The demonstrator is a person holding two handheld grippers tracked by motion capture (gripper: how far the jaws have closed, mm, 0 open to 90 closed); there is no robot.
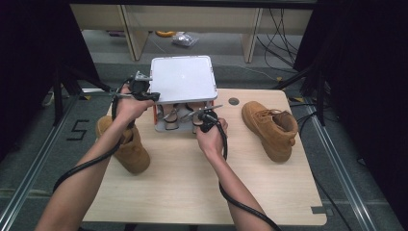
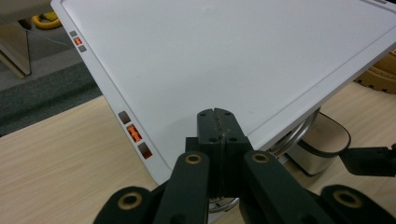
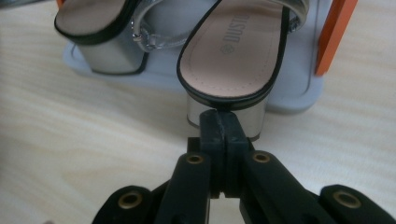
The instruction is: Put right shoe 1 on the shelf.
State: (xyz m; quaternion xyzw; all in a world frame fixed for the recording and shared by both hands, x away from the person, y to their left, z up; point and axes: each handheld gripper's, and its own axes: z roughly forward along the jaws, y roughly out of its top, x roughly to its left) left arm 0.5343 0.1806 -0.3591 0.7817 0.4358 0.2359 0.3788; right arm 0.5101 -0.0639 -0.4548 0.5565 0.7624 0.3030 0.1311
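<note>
Wooden table (image 1: 192,178), pale grain, on grey carpet between dark curtains; cables and table legs behind.

Item one: shoe box (image 1: 161,126), grey base with orange side posts, at the far middle of the table. White lid (image 1: 182,78) raised and tilted above the base. Seen up close in the left gripper view as a broad white panel (image 2: 224,60) with small orange tabs along its rim.

Item two: pair of heeled sandals (image 1: 180,115) inside the box, silver block heels, tan insoles. Right-hand sandal (image 3: 236,51) heel-first at the open front, its partner (image 3: 100,32) just beside it.

Item three: two tan boots, one at the left table edge (image 1: 127,144), one well apart on the right (image 1: 269,127).

Left gripper (image 2: 215,122): fingers closed, tip at the lid's near edge. Whether pinching it, cannot tell.

Right gripper (image 3: 219,122): fingers closed on nothing, tip just before the sandal's heel.
</note>
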